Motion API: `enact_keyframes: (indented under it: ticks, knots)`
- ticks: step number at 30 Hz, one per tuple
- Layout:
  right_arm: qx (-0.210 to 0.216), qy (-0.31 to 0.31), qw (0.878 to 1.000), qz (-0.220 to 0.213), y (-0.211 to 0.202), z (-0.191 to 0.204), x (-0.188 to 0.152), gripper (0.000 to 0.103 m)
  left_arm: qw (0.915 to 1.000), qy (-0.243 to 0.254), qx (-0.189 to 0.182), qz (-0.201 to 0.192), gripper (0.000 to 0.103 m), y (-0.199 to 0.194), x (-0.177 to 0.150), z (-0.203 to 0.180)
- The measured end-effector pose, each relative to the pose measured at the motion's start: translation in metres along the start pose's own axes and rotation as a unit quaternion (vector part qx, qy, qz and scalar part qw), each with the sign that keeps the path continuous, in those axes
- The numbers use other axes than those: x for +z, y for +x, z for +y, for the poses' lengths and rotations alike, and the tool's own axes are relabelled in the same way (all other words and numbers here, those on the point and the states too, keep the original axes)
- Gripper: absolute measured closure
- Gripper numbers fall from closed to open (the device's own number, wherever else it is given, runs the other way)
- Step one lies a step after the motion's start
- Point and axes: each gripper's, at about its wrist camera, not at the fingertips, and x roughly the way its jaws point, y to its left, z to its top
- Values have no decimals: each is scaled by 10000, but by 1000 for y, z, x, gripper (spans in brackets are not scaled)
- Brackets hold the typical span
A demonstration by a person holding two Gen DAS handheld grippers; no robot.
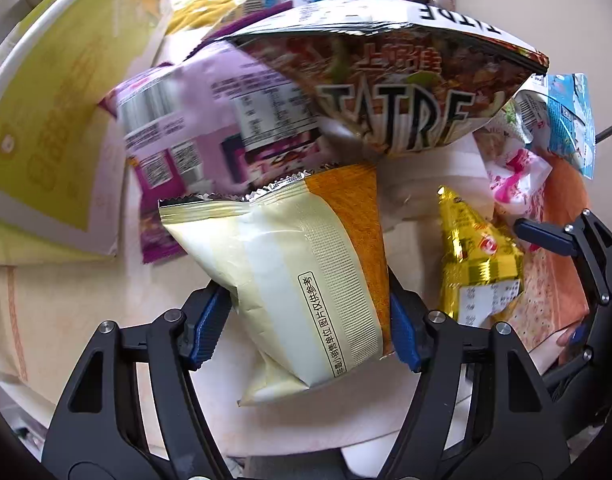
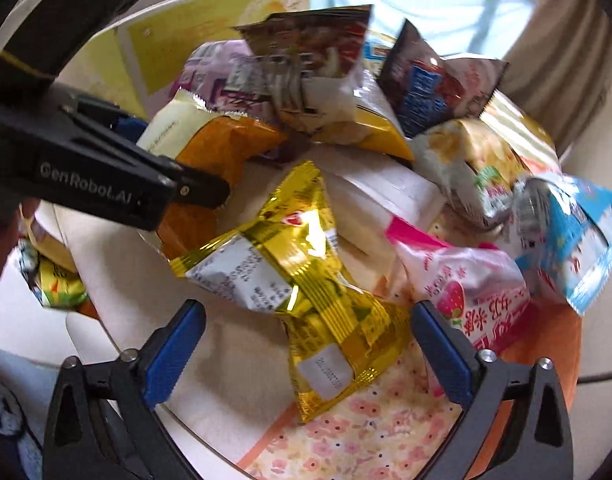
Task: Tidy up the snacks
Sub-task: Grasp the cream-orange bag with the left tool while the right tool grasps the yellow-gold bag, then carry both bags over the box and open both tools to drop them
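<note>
Left wrist: left tongs (image 1: 310, 322) pinch cream-orange packet (image 1: 301, 280) | right tongs (image 2: 306, 354) agape astride gold packet (image 2: 306, 292)

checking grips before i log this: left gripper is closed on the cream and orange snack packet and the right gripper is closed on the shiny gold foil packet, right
Not quite. The left gripper is closed on the cream and orange snack packet, but the right gripper is open: in the right wrist view its blue pads stand clear on either side of the shiny gold foil packet.
</note>
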Motion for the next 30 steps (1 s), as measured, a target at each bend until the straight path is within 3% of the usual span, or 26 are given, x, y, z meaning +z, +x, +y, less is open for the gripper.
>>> enact_keyframes:
  ticks: [5, 12, 14, 19, 30]
  knots:
    - [-171, -224, 9996, 50, 10, 11, 6, 27, 9999, -100, 10, 12, 36, -4, -2, 7]
    - [-258, -271, 9993, 2, 20, -2, 15, 37, 9999, -162, 11, 7, 36, 2, 5, 16]
    - [-288, -216, 9993, -42, 15, -5, 13, 49, 9998, -185, 14, 9, 36, 1, 4, 22]
    - [-256, -167, 9994, -161, 5, -1, 14, 60, 9997, -230, 34, 7, 37, 2, 4, 26]
    - [-105, 326, 9988, -360, -21, -11, 24, 64, 9995, -284, 36, -101, 37, -10, -1, 32]
